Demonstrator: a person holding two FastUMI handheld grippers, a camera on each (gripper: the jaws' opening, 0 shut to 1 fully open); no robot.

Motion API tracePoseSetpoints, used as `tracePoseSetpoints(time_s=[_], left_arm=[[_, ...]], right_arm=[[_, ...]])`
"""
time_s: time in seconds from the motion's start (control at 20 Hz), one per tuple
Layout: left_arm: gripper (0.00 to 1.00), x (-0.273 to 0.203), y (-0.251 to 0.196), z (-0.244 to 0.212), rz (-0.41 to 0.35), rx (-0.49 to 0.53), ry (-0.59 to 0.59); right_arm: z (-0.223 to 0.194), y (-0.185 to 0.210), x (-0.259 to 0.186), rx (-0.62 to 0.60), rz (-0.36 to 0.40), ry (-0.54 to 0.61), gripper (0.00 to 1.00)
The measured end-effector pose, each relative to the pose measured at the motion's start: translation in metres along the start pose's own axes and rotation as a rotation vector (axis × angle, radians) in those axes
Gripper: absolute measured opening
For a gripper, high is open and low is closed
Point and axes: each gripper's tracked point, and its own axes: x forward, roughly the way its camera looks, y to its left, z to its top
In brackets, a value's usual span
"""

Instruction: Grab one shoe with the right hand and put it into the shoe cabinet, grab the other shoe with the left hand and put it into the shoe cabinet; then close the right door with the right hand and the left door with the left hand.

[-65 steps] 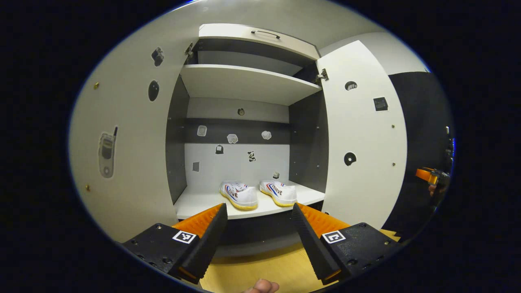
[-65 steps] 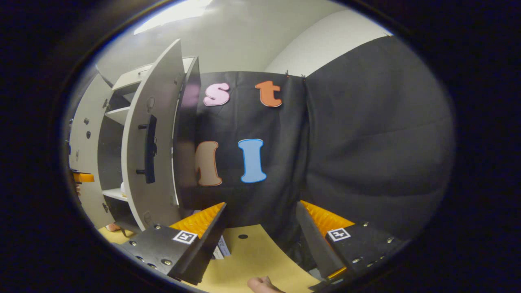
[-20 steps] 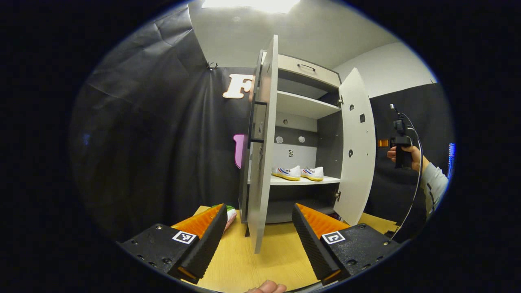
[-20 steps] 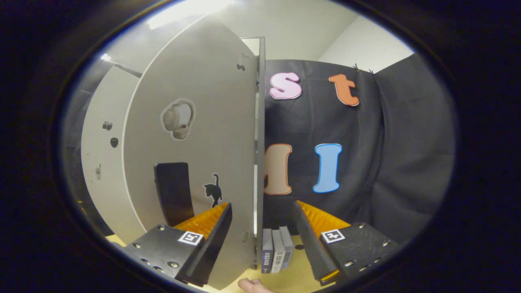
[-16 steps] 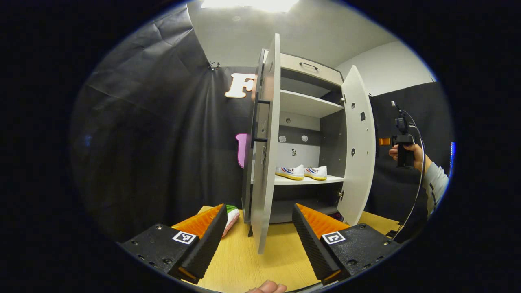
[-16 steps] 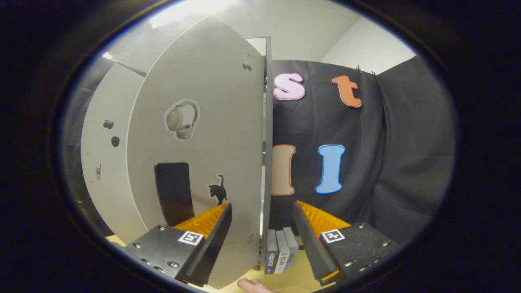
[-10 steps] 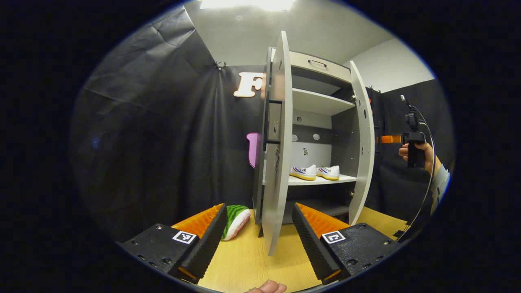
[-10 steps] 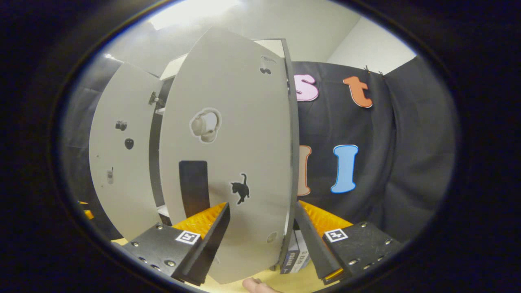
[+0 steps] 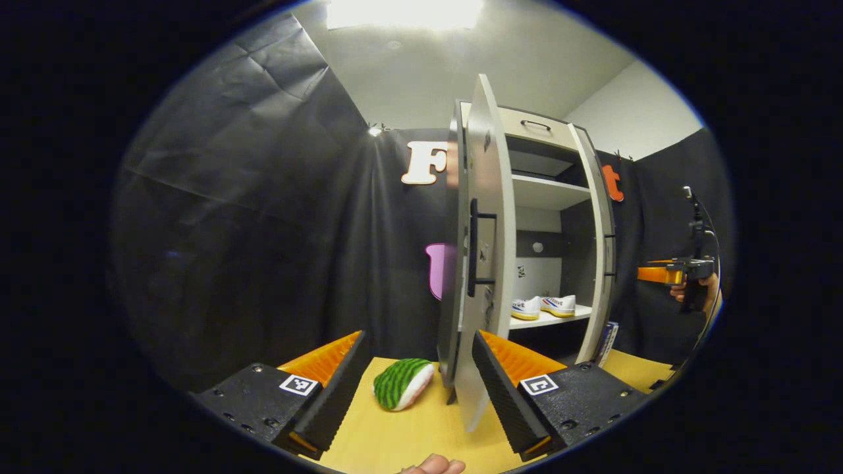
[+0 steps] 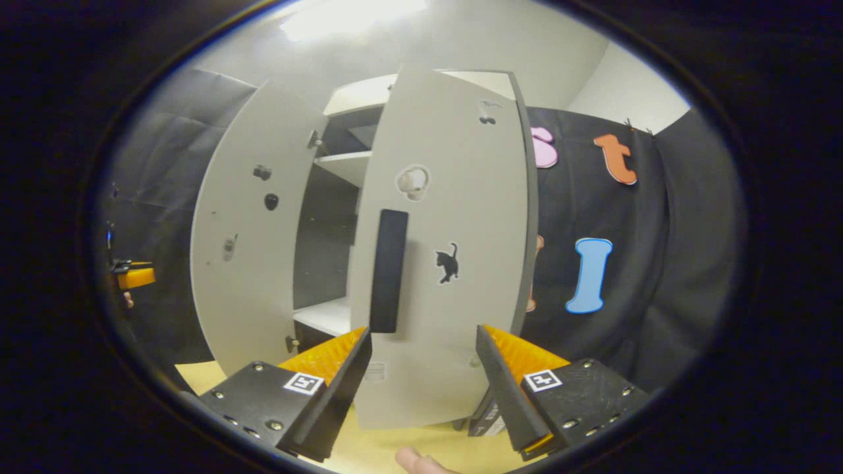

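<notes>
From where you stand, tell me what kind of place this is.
Likely a staged recording booth, not a home: black cloth drapes the walls, a shoe cabinet with open doors stands on a wooden table, and a pair of shoes sits on its shelf.

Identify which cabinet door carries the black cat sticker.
The right door, in front of the right gripper: a cat sits beside its handle. The left door has only smaller stickers.

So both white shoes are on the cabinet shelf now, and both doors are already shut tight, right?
Not quite. The two shoes do sit on the shelf of the cabinet, but the doors are not shut. The left gripper view shows the left door and the right door both standing ajar, with the shoes visible between them.
</notes>
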Motion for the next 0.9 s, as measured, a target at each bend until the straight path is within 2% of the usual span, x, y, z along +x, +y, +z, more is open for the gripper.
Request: tracePoseSetpoints(time_s=[0.05, 0.1, 0.15, 0.2, 0.25, 0.35, 0.45, 0.55, 0.75, 0.85, 0.9], left_arm=[[0.94, 0.007, 0.004, 0.003, -0.002, 0.006, -0.003], [0.93, 0.016, 0.012, 0.008, 0.008, 0.008, -0.013], [0.96, 0.026, 0.022, 0.011, 0.018, 0.011, -0.007], [0.94, 0.031, 0.028, 0.009, 0.023, 0.016, 0.006], [0.93, 0.038, 0.035, 0.008, 0.027, 0.016, 0.02], [0.96, 0.056, 0.049, 0.012, 0.03, 0.005, 0.035], [0.96, 0.073, 0.052, 0.021, 0.014, -0.001, 0.014], [0.93, 0.09, 0.059, 0.026, 0.019, 0.025, 0.007], [0.94, 0.117, 0.054, 0.043, 0.002, 0.068, -0.014], [0.95, 0.128, 0.041, 0.05, -0.031, 0.085, -0.036], [0.95, 0.134, 0.039, 0.051, -0.029, 0.093, -0.039]], right_arm=[[0.001, 0.005, -0.005, 0.004, 0.006, -0.014, 0.95], [-0.001, 0.012, -0.01, 0.009, 0.011, -0.022, 0.97], [-0.003, 0.017, -0.017, 0.01, 0.004, -0.03, 0.93], [-0.005, 0.019, -0.024, 0.006, -0.011, -0.042, 0.92], [-0.005, 0.02, -0.033, 0.006, -0.04, -0.064, 0.93], [-0.003, 0.037, -0.049, 0.037, -0.026, -0.123, 0.95], [-0.024, 0.052, -0.067, 0.055, -0.039, -0.078, 0.97], [-0.045, 0.066, -0.082, 0.041, -0.05, -0.009, 0.95], [-0.056, 0.099, -0.106, 0.102, 0.002, -0.029, 0.95], [-0.062, 0.103, -0.117, 0.133, 0.011, -0.03, 0.93], [-0.063, 0.098, -0.123, 0.118, -0.004, -0.031, 0.95]])
